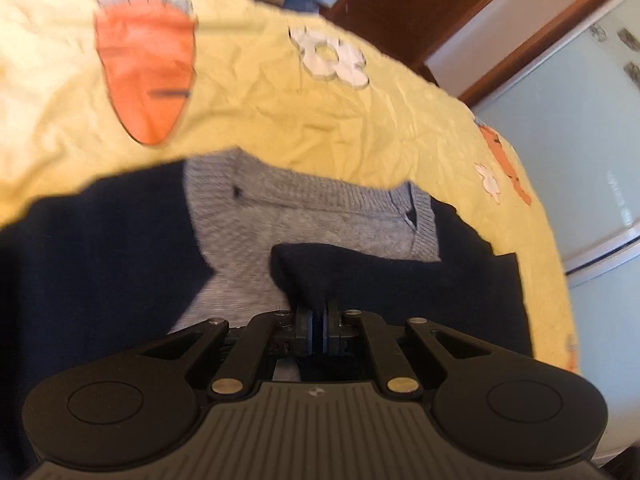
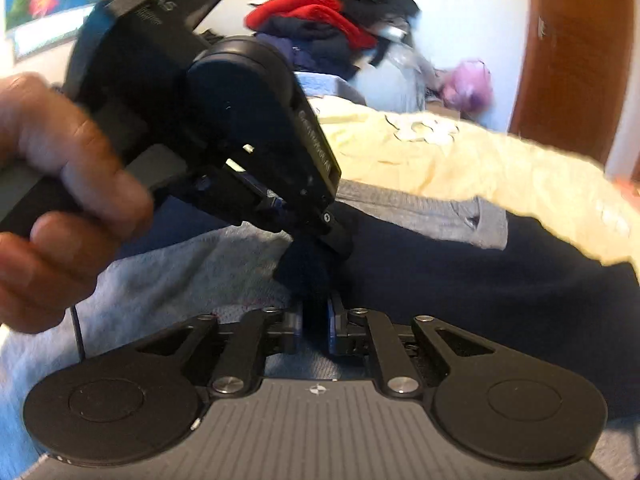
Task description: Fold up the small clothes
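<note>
The left gripper (image 1: 318, 322) has its fingers pinched tight on the dark blue sleeve (image 1: 360, 272) of the sweater (image 1: 304, 216). The right gripper (image 2: 316, 322) fingers are a little apart around the same sleeve. The sweater lies on the yellow bed cover (image 1: 260, 108). The sleeve is being folded over the grey middle. Next, I think, lay it flat and let go.

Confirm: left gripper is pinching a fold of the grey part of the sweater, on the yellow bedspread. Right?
Not quite. The left gripper is shut on a fold of the navy part of the sweater, not the grey part, which lies flat beyond it. The left wrist view shows this. The rest holds: the sweater lies on the yellow bedspread.
</note>
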`<state>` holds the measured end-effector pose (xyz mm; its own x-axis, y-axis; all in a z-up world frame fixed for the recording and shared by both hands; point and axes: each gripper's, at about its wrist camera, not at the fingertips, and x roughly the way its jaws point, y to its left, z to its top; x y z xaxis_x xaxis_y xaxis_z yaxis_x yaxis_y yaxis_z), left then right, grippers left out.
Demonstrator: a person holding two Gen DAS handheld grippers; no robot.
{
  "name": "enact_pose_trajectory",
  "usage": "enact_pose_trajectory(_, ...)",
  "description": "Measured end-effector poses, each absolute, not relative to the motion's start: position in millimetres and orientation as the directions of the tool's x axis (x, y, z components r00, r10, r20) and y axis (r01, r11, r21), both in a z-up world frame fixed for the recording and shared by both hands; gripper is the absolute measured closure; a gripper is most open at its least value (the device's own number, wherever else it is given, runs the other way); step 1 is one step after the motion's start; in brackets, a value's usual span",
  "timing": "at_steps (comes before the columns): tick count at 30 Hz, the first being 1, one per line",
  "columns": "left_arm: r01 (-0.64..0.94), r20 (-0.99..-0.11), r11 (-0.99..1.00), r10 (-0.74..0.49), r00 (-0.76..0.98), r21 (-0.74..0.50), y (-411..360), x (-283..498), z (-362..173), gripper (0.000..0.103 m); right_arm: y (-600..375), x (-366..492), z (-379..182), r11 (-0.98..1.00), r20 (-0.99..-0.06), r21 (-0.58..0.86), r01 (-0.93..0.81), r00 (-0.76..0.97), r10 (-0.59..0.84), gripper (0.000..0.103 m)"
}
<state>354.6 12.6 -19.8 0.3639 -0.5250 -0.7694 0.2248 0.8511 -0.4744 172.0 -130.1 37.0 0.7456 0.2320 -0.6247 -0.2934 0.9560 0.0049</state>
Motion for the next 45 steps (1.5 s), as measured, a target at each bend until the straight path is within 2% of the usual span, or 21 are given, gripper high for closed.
enact_pose_trajectory(1,0.227,-0.777,0.869,-0.495,0.388,-0.440,14.3,348.9,-15.5,0.099,-139.6,169.0,43.0,0.952,-0.622,0.026,-0.305,0.741,0.254,0.060)
enact_pose_trajectory(2,0.225,-0.784,0.884,-0.467,0.408,-0.410,16.5,344.0,-11.1,0.098,-147.9,165.6,50.6,0.953,-0.600,0.029,-0.302,0.757,0.258,0.039)
enact_pose_trajectory(6,0.261,-0.786,0.905,-0.423,0.451,-0.337,19.3,329.1,4.8,0.098,-210.4,158.4,75.8,0.966,-0.553,0.063,-0.252,0.797,0.244,0.044)
enact_pose_trajectory(8,0.252,-0.812,0.915,-0.396,0.429,-0.313,17.9,329.7,5.9,0.091,-247.1,162.1,83.2,0.977,-0.534,0.081,-0.195,0.819,0.208,0.044)
enact_pose_trajectory(11,0.179,-0.813,0.966,-0.256,0.522,-0.189,19.7,314.8,18.5,0.089,-285.5,178.6,78.1,0.990,-0.578,0.084,-0.116,0.804,0.144,0.061)
enact_pose_trajectory(12,0.172,-0.795,0.966,-0.258,0.550,-0.195,21.0,307.4,23.6,0.089,-295.6,184.5,73.0,0.992,-0.597,0.078,-0.098,0.792,0.126,0.068)
enact_pose_trajectory(14,0.195,-0.746,0.944,-0.330,0.578,-0.266,19.6,295.4,30.6,0.088,-310.9,188.4,65.3,0.995,-0.611,0.069,-0.073,0.785,0.100,0.070)
enact_pose_trajectory(17,0.238,-0.715,0.885,-0.464,0.523,-0.401,6.0,296.8,18.4,0.080,-317.0,194.8,40.6,0.995,-0.653,0.076,-0.071,0.750,0.103,0.070)
enact_pose_trajectory(20,0.198,-0.772,0.895,-0.445,0.454,-0.400,-7.2,308.3,-16.7,0.080,-304.6,189.9,33.2,0.997,-0.639,0.019,-0.076,0.766,0.071,0.070)
enact_pose_trajectory(21,0.218,-0.745,0.887,-0.460,0.484,-0.406,-5.7,305.6,-20.6,0.081,-302.6,195.8,29.7,0.997,-0.642,0.005,-0.072,0.764,0.059,0.070)
enact_pose_trajectory(25,0.160,-0.761,0.896,-0.438,0.478,-0.415,12.5,294.2,-18.2,0.081,-305.2,196.8,30.7,0.997,-0.649,-0.031,-0.077,0.760,0.039,0.071)
enact_pose_trajectory(29,0.175,-0.762,0.902,-0.428,0.486,-0.395,30.7,267.5,-10.3,0.080,-300.9,201.9,39.9,0.998,-0.668,-0.004,-0.057,0.743,0.039,0.069)
enact_pose_trajectory(31,0.119,-0.719,0.870,-0.466,0.516,-0.479,57.0,251.4,-6.7,0.072,-293.0,197.6,42.7,0.998,-0.668,-0.022,-0.059,0.743,0.029,0.067)
enact_pose_trajectory(32,0.095,-0.664,0.825,-0.511,0.546,-0.557,77.5,243.1,-6.6,0.058,-287.2,193.9,43.5,0.998,-0.663,-0.023,-0.062,0.748,0.031,0.063)
enact_pose_trajectory(33,0.072,-0.608,0.779,-0.540,0.582,-0.624,101.8,234.5,-7.2,0.034,-281.9,191.1,44.6,0.997,-0.663,-0.005,-0.074,0.747,0.052,0.058)
enact_pose_trajectory(34,0.045,-0.556,0.739,-0.543,0.629,-0.672,127.4,226.1,-7.4,0.020,-275.4,188.1,45.7,0.995,-0.662,0.020,-0.094,0.744,0.083,0.054)
enact_pose_trajectory(35,0.016,-0.500,0.702,-0.522,0.691,-0.712,155.7,216.6,-7.0,0.005,-267.4,184.6,46.9,0.993,-0.660,0.038,-0.113,0.743,0.110,0.046)
enact_pose_trajectory(36,-0.005,-0.447,0.673,-0.486,0.751,-0.740,185.3,206.4,-6.1,0.002,-258.4,180.4,48.4,0.990,-0.655,0.050,-0.132,0.744,0.132,0.040)
enact_pose_trajectory(39,-0.085,-0.358,0.577,-0.378,0.854,-0.812,279.9,189.0,-7.9,0.000,-225.6,165.0,54.0,0.976,-0.634,0.062,-0.208,0.747,0.199,0.037)
enact_pose_trajectory(41,-0.173,-0.367,0.544,-0.271,0.890,-0.821,339.3,184.0,-11.3,0.000,-201.2,156.5,55.9,0.960,-0.625,0.077,-0.269,0.738,0.257,0.037)
enact_pose_trajectory(45,-0.326,-0.436,0.486,-0.130,0.890,-0.811,426.5,190.0,-24.6,0.000,-152.3,140.5,62.8,0.929,-0.588,0.070,-0.363,0.737,0.333,0.018)
